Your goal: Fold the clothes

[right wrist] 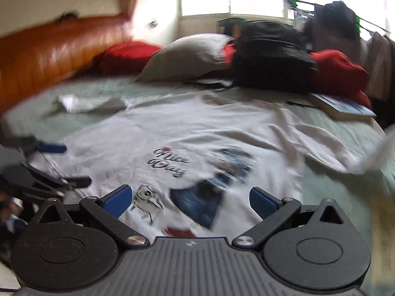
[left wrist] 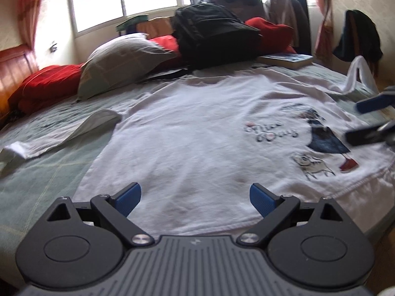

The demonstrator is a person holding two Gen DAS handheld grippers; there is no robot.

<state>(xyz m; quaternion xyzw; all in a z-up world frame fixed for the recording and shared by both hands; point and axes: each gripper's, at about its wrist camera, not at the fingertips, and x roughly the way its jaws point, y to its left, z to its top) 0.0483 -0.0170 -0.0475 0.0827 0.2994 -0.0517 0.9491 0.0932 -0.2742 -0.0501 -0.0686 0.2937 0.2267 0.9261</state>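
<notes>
I had both tools gaping wide and empty over the hem of the shirt [left wrist: 187,133], which lay spread flat on the bed [left wrist: 44,172]. I judged folding hadn't begun; next, each tool needed an edge. Left tool [left wrist: 195,198] saw the raised sleeve [left wrist: 355,74]; right tool [right wrist: 188,201] saw the headboard [right wrist: 49,46].

light: daylight from blown-out wide window [left wrist: 148,2] at 12 o'clock | right view motion-blurred | fisheye-curved edges
</notes>
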